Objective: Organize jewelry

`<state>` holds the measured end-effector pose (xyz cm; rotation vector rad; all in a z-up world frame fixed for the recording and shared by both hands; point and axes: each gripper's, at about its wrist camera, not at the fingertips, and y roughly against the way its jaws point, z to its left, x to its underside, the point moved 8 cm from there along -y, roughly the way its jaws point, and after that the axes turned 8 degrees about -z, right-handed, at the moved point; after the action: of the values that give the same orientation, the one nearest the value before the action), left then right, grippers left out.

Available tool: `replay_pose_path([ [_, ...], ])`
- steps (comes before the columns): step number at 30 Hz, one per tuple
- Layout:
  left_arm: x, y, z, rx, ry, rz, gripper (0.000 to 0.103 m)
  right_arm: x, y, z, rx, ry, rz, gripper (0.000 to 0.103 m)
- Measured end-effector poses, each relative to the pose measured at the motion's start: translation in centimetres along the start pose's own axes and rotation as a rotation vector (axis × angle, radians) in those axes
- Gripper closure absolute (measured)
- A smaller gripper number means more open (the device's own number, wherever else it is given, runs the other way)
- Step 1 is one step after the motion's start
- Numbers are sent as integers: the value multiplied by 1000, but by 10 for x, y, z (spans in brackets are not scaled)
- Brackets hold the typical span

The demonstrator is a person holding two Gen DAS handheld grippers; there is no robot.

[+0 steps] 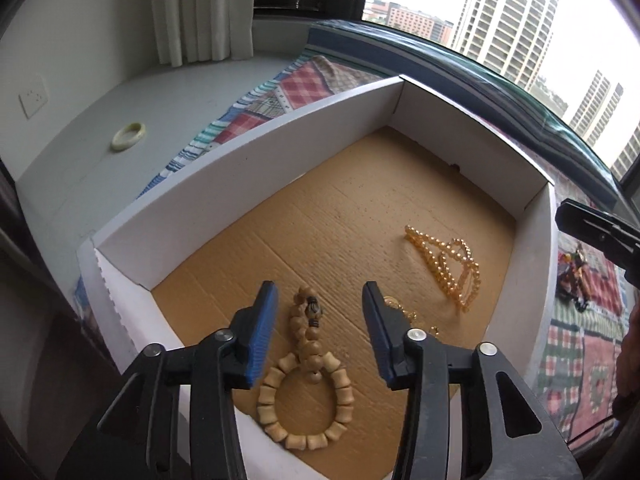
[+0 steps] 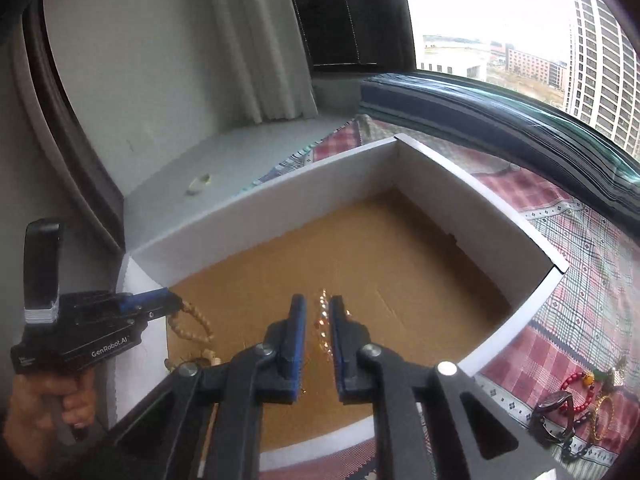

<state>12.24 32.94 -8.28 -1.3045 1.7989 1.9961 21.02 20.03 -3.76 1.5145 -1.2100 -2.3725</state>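
Note:
A white-walled box (image 1: 256,148) with a brown cardboard floor lies on a patchwork cloth. On its floor lie a wooden bead bracelet (image 1: 308,384) and an amber bead strand (image 1: 444,266). My left gripper (image 1: 320,320) is open above the wooden bracelet and holds nothing. It also shows at the left of the right wrist view (image 2: 160,300). My right gripper (image 2: 319,324) hovers over the box (image 2: 256,208) with its jaws narrowly apart. The amber bead strand (image 2: 323,320) shows blurred in the gap below them; I cannot tell whether they touch it.
A pale jade bangle (image 1: 129,135) lies on the grey sill left of the box. A pile of jewelry with red beads and a watch (image 2: 576,404) sits on the cloth right of the box. A curtain and a window stand behind.

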Motion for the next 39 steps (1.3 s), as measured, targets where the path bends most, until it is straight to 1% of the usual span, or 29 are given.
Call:
replay_pose_path([
  [1,1,5,-1,0,-3,-17,31,2,4,-2,7,-5,-5,63],
  [2,2,10,-4,5,-11,-29,30,2,10,-2,3,-12,-20,47],
  [3,4,16,-9,16,-20,-35,30,2,19,-4,0,-17,-38,44],
  [5,5,27,-22,41,-34,-46,28,3,32,-6,12,-13,-65,43],
  [7,9,41,-41,76,-52,-67,23,6,49,-11,40,-4,-88,38],
  [8,11,49,-53,97,-66,-77,22,10,57,-14,57,0,-98,32],
  [9,14,55,-64,118,-80,-87,21,15,67,-19,75,3,-108,24],
  [10,16,60,-77,145,-98,-98,19,21,76,-26,100,6,-119,21],
  [12,25,73,-107,194,-138,-113,16,36,94,-40,159,20,-133,20],
  [14,38,81,-137,250,-173,-117,15,56,110,-55,203,22,-129,20],
  [19,71,92,-205,366,-241,-113,13,119,142,-102,298,-48,-66,20],
  [21,83,93,-227,391,-263,-113,11,145,159,-121,358,-66,-49,20],
  [24,103,89,-255,417,-279,-94,11,178,185,-148,464,-91,-50,20],
  [28,128,77,-280,428,-279,-58,11,216,219,-185,558,-215,-91,20],
  [31,144,63,-290,407,-290,-57,11,244,236,-203,615,-301,-114,20],
  [33,152,48,-294,368,-303,-55,11,261,236,-211,638,-327,-105,20],
  [35,160,36,-294,320,-323,-39,11,277,231,-219,656,-336,-67,20],
  [37,164,30,-295,308,-327,-27,11,286,230,-223,660,-349,-53,20],
  [39,166,29,-295,312,-326,-31,11,292,231,-227,669,-360,-59,20],
])
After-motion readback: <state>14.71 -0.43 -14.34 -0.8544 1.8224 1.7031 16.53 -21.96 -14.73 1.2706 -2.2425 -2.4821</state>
